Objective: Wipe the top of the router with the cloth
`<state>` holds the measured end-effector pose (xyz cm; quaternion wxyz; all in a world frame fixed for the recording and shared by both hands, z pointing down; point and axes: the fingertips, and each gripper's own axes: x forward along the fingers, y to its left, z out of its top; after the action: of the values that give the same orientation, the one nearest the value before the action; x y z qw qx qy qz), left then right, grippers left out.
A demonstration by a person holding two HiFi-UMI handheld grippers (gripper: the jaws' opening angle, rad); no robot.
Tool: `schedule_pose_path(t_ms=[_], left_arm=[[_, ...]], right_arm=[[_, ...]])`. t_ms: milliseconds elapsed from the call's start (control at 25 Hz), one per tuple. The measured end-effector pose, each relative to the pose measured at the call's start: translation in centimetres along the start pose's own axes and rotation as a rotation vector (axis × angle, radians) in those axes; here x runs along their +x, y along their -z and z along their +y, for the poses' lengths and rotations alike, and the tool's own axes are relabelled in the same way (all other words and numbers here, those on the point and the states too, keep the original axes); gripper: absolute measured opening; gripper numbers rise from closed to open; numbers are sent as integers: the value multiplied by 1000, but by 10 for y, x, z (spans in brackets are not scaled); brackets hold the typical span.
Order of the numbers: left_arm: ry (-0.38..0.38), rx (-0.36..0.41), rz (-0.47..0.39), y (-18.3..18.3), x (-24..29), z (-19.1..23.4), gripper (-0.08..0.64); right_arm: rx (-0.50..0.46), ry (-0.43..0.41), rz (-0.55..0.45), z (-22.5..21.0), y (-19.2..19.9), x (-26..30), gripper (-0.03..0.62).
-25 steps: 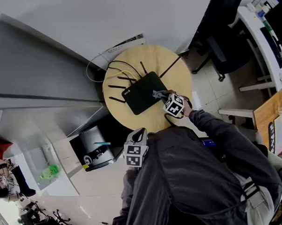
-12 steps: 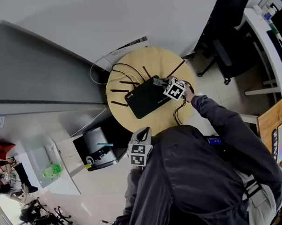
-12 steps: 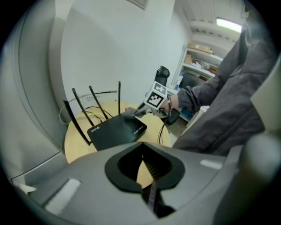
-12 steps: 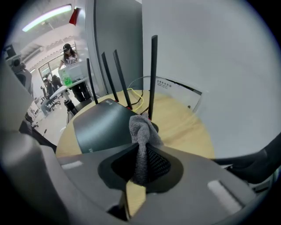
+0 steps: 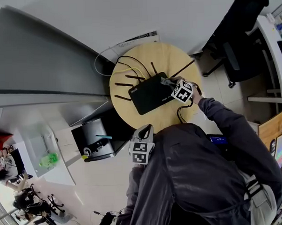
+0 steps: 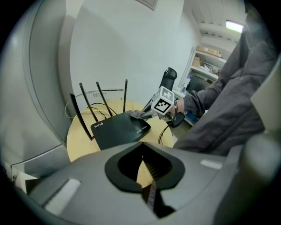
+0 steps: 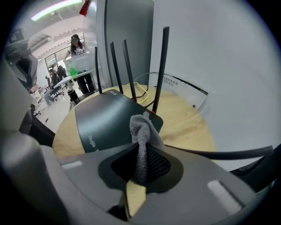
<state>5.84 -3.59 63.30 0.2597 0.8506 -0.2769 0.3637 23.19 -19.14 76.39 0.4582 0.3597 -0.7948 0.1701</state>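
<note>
Pinching the grey cloth [image 7: 141, 132], the right gripper [image 5: 169, 82] has its jaws clamped on it, w/ the loose end bunched up and touching the top of the black router [image 5: 151, 92] at the edge nearest that gripper. Router's flat on the round wooden table [image 5: 143, 56], approx. centre. Its thin antennas [image 7: 160, 61] stand upright along the far side, and yellow and black cables [image 7: 141, 91] trail behind them. Over on the other side, the left gripper [image 5: 145, 129] hangs off the table edge, close to the person's jacket [image 5: 204, 177] and well apart from the router. Its jaws are together, nothing between them.
</note>
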Motion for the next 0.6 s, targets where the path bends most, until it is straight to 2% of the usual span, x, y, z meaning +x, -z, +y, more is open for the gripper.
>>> schedule_pose_path(t_ms=[200,360,600], left_arm=[[32,21,3,-3,9,-1,0],[68,54,8,-5,16,-7,0],[131,138,3,-8,20,-19,0]], right_arm=[[-35,-6,12,30,26,-15,35],[13,4,-1,46,41,-22,35],[49,11,-6,47,31,-29,34]])
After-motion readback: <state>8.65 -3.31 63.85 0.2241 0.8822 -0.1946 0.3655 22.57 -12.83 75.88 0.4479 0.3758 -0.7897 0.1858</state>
